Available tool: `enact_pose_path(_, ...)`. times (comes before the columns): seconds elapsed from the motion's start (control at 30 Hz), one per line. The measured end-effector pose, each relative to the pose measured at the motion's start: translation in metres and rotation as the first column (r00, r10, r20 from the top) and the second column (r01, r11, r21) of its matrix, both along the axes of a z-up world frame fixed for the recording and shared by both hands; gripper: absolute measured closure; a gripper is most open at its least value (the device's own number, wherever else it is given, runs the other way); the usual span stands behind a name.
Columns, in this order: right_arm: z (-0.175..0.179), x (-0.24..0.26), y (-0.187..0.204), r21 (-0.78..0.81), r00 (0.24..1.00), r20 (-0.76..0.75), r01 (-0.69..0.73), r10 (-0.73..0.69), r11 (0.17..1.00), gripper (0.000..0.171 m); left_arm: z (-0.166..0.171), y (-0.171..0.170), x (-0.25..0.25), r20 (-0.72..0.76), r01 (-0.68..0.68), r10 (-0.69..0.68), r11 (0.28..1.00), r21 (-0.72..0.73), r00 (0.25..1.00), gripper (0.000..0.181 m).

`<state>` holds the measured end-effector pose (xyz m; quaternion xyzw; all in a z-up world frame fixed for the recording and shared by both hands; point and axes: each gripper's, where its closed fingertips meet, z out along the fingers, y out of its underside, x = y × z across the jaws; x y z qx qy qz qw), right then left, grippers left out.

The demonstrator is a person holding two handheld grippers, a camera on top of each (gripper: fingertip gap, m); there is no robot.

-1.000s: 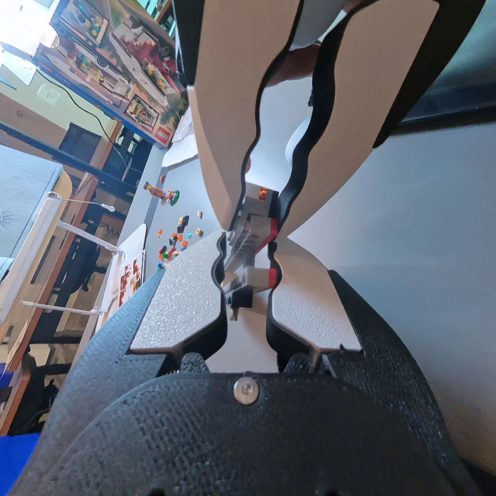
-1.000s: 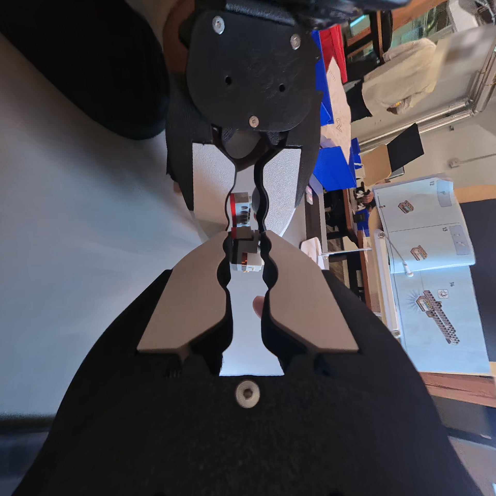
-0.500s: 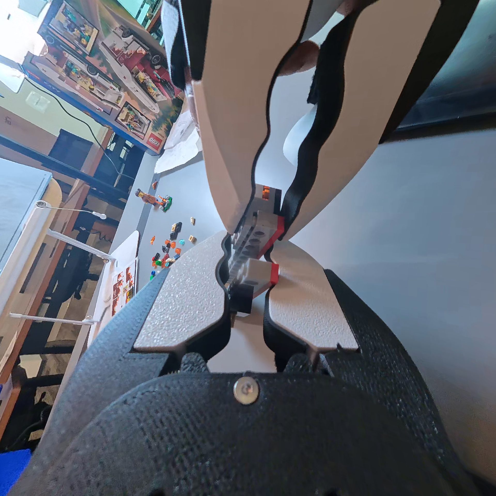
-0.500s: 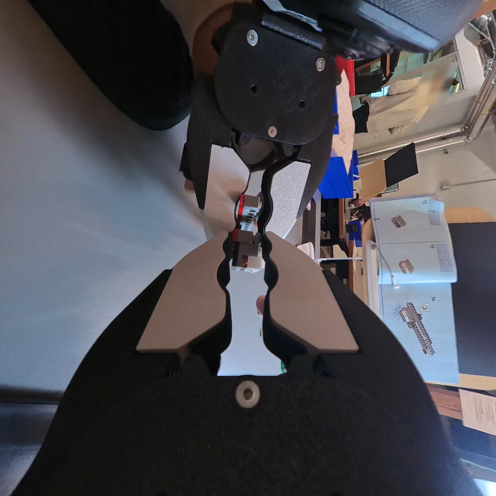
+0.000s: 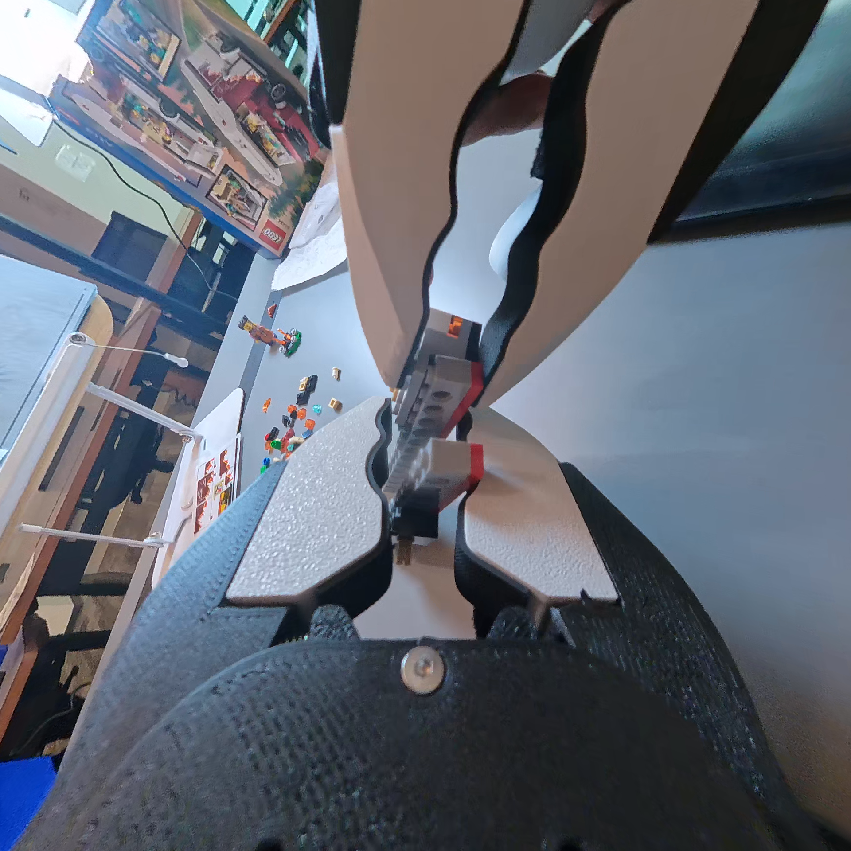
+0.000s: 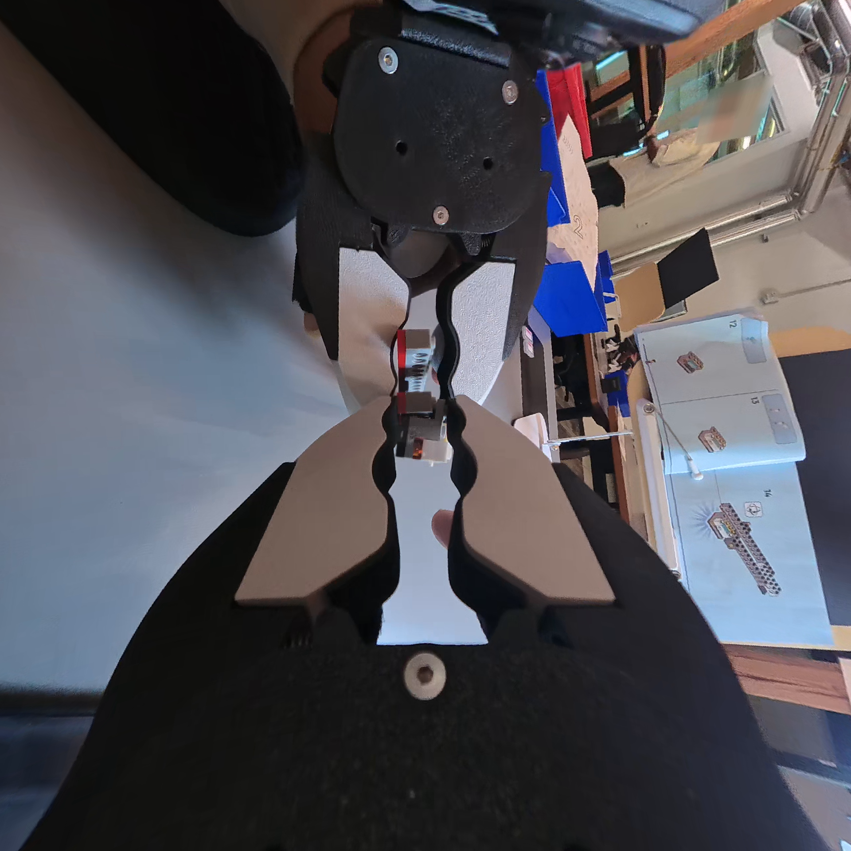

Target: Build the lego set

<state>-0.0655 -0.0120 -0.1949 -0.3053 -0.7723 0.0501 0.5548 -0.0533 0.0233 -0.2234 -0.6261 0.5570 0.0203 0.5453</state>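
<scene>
A long grey lego assembly (image 5: 430,414) with holes, red edges and an orange piece is held in the air between both grippers, tip to tip. My left gripper (image 5: 421,465) is shut on its near end. My right gripper (image 6: 421,437) is shut on its other end (image 6: 421,435). In the left wrist view the right gripper (image 5: 442,368) comes down from above. In the right wrist view the left gripper (image 6: 416,364) faces me from above. The middle of the assembly (image 6: 416,364) shows between the two pairs of fingers.
Loose small lego pieces (image 5: 294,414) and a minifigure (image 5: 271,334) lie on the grey table (image 5: 690,368). The set's box (image 5: 184,115) stands at the table's far end. An open instruction booklet (image 6: 737,483) sits on a stand. A sticker sheet (image 5: 214,483) lies by the table edge. About 4 cm separates my left fingertips from my right.
Both grippers keep their hold on the assembly. The pair has tilted slightly, and more of the assembly's holed side shows between the fingertips.
</scene>
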Motion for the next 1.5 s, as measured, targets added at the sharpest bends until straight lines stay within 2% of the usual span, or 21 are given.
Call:
enact_pose_path(0.13, 0.001, 0.002, -0.001, 0.002, 1.000, -0.005, -0.013, 0.013, 1.000, 0.151, 0.002, -0.002, 0.000, 0.036, 0.031, -0.031, 0.999, -0.011, 0.999, 0.151)
enact_pose_path(0.2, -0.001, 0.003, 0.000, 0.026, 1.000, 0.008, -0.011, 0.011, 1.000, 0.151, -0.002, -0.002, 0.001, 0.011, 0.033, -0.032, 0.999, -0.010, 0.999, 0.157)
enact_pose_path(0.5, -0.008, 0.007, -0.005, 0.119, 0.998, 0.057, -0.047, 0.041, 0.992, 0.150, -0.008, -0.002, 0.006, -0.043, 0.040, -0.040, 0.999, -0.004, 0.998, 0.160)
enact_pose_path(0.8, -0.007, 0.008, -0.006, 0.043, 0.998, 0.028, -0.058, 0.056, 0.997, 0.151, -0.005, 0.000, 0.008, -0.089, 0.039, -0.030, 0.994, 0.102, 0.996, 0.159)
enact_pose_path(1.07, -0.004, 0.007, -0.009, 0.000, 0.997, 0.008, -0.080, 0.080, 0.997, 0.151, -0.002, -0.001, 0.009, -0.090, 0.050, -0.037, 0.989, 0.141, 0.995, 0.158)
enact_pose_path(1.17, -0.004, 0.008, -0.008, -0.009, 0.997, 0.002, -0.084, 0.084, 0.996, 0.151, 0.003, 0.001, 0.008, -0.087, 0.037, -0.022, 0.985, 0.170, 0.996, 0.147)
enact_pose_path(1.5, -0.006, 0.010, -0.012, -0.026, 0.994, 0.011, -0.106, 0.106, 0.994, 0.150, 0.003, -0.005, 0.016, -0.134, 0.093, -0.064, 0.971, 0.220, 0.989, 0.155)
